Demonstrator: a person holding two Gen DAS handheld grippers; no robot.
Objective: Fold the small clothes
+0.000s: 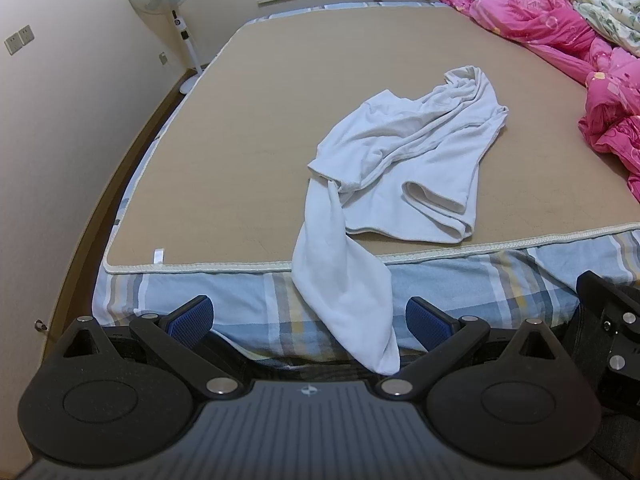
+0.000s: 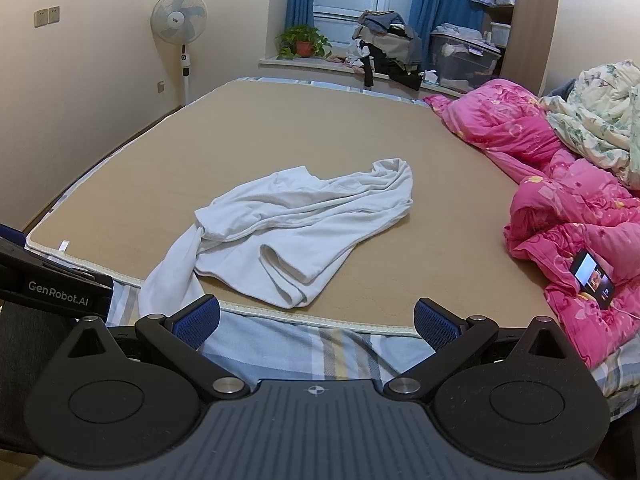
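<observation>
Crumpled white cotton T-shirt (image 1: 404, 160) lies unfolded on the tan bed mat (image 1: 248, 152); one part trails over the near edge onto the plaid sheet (image 1: 256, 312). Left gripper (image 1: 310, 322) and right gripper (image 2: 318, 322) both spread, empty, held back, likely for a first grasp.

White lettering "GenRobot.AI" stands on the black side of the left gripper (image 2: 52, 280), seen at the left edge of the right wrist view; a small round crosshair mark sits on the grey ribbed body of each gripper, no words with it; the badge at the hub of the fan (image 2: 179, 19) is too small to read; the lit screen of the phone (image 2: 593, 273) shows nothing legible.
</observation>
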